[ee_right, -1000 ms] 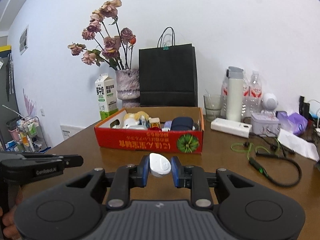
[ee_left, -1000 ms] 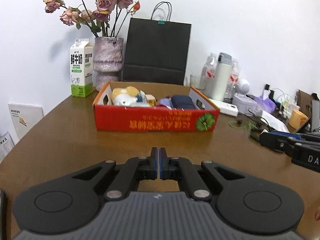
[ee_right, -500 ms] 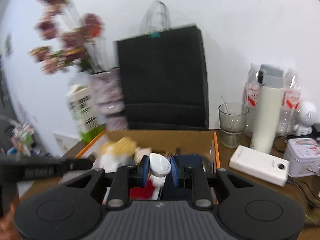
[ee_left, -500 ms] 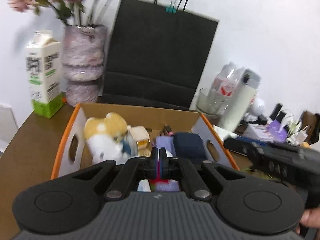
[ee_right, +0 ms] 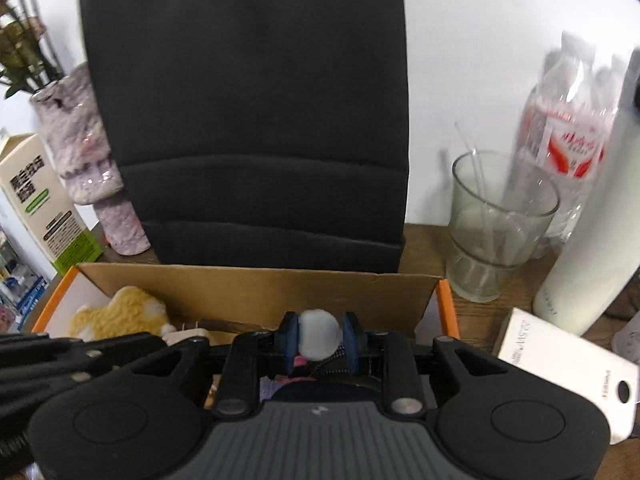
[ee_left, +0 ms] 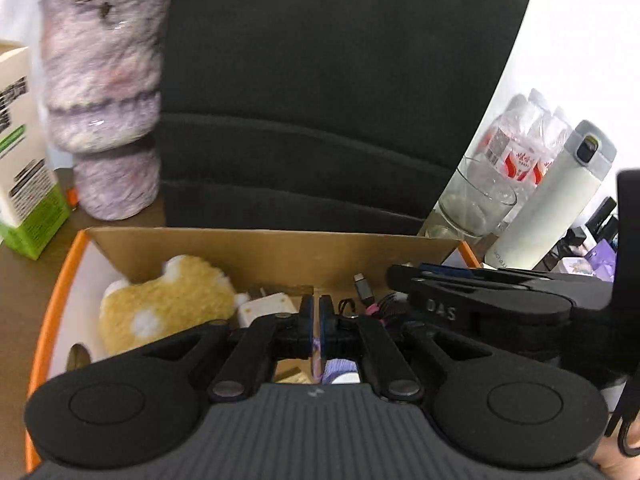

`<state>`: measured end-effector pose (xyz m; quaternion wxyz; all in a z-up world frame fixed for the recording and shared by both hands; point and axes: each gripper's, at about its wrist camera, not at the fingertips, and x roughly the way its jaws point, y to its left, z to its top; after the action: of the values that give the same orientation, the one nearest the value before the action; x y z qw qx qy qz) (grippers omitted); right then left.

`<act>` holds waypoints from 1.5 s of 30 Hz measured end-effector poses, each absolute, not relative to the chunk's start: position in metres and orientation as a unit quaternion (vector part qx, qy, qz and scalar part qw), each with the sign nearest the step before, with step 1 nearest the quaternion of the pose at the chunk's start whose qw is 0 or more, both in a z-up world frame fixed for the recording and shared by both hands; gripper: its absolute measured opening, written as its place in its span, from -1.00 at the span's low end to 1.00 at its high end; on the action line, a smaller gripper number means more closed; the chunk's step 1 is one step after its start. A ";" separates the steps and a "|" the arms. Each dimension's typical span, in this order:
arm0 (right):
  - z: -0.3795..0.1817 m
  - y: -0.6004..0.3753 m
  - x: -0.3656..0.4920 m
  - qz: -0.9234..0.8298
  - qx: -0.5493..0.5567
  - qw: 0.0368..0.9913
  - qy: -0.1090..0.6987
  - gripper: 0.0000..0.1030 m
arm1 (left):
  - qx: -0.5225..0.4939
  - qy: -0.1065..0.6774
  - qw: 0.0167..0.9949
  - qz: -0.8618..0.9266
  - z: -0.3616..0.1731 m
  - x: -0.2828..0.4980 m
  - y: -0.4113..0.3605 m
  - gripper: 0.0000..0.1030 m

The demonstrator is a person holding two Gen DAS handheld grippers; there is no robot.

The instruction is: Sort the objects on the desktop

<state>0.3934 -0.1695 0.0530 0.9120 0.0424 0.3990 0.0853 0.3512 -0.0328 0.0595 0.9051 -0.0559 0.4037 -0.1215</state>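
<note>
Drop-off step: my right gripper [ee_right: 319, 339] is pinching a white rounded thing [ee_right: 320, 338], maybe an earbud case, over the box [ee_right: 256, 284]; left fingers [ee_left: 306, 320] pressed together, empty. Next, release.

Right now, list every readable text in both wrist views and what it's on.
"DAS": on the black right gripper, partly cut off.
Green-and-white milk carton: Chinese print, too blurred to read.
Clear plastic water bottle: red label script, blurred.
White rectangular power bank: small grey print, unreadable.
White insulated flask: tiny lettering near its base, unreadable.
</note>
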 end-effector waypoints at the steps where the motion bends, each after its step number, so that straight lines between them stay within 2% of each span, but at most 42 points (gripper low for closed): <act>1: 0.050 -0.172 0.397 0.096 0.055 0.906 0.408 -0.36 | -0.056 0.404 0.905 -0.122 0.057 0.352 -0.032 -0.90; 2: 0.047 -0.174 0.398 0.104 0.068 0.901 0.415 -0.27 | -0.054 0.407 0.904 -0.123 0.054 0.353 -0.032 -0.82; 4: 0.050 -0.177 0.395 0.097 0.074 0.905 0.408 -0.23 | -0.047 0.405 0.907 -0.106 0.052 0.348 -0.028 -0.52; 5: 0.053 -0.177 0.390 0.089 0.068 0.909 0.402 -0.21 | -0.043 0.401 0.911 -0.091 0.052 0.345 -0.025 -0.25; 7: 0.057 -0.179 0.380 0.087 0.063 0.909 0.402 0.04 | -0.036 0.384 0.920 -0.072 0.055 0.331 -0.021 -0.16; 8: 0.059 -0.180 0.373 0.086 0.059 0.911 0.400 0.10 | -0.036 0.376 0.923 -0.069 0.058 0.323 -0.018 -0.03; 9: 0.062 -0.181 0.364 0.087 0.051 0.913 0.395 0.13 | -0.039 0.365 0.928 -0.064 0.062 0.313 -0.015 0.28; 11: 0.069 -0.185 0.340 0.081 0.039 0.920 0.382 0.19 | -0.053 0.345 0.936 -0.043 0.071 0.291 -0.011 0.57; 13: 0.076 -0.190 0.314 0.075 0.033 0.925 0.370 0.37 | -0.041 0.332 0.942 -0.040 0.078 0.265 -0.013 0.59; 15: 0.082 -0.194 0.283 0.077 0.027 0.931 0.356 0.51 | -0.024 0.320 0.947 -0.035 0.084 0.239 -0.020 0.76; 17: 0.086 -0.194 0.250 0.078 0.016 0.936 0.343 0.53 | -0.008 0.310 0.950 -0.032 0.085 0.209 -0.026 0.88; 21: 0.090 -0.200 0.186 0.081 0.007 0.945 0.317 0.66 | 0.017 0.290 0.957 -0.024 0.083 0.149 -0.032 0.98; 26: 0.082 -0.201 0.108 0.083 -0.004 0.951 0.296 0.67 | 0.029 0.293 0.955 -0.047 0.058 0.077 -0.023 0.99; 27: 0.078 -0.201 0.094 0.087 -0.004 0.953 0.291 0.74 | 0.027 0.295 0.954 -0.042 0.053 0.064 -0.020 0.99; 33: 0.051 -0.205 0.024 0.116 0.028 0.942 0.313 0.76 | 0.009 0.307 0.950 -0.052 0.030 -0.002 -0.003 1.00; 41: 0.022 -0.195 -0.044 0.103 0.020 0.945 0.311 0.76 | 0.016 0.319 0.946 -0.048 0.004 -0.045 0.001 1.00; 45: 0.010 -0.197 -0.051 0.096 0.031 0.941 0.324 0.79 | 0.006 0.328 0.944 -0.039 -0.007 -0.050 0.008 1.00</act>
<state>-0.0505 -0.1969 0.0098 0.9405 0.0307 0.3244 0.0963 -0.0503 0.0079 -0.0072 0.9440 0.0056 0.3276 -0.0389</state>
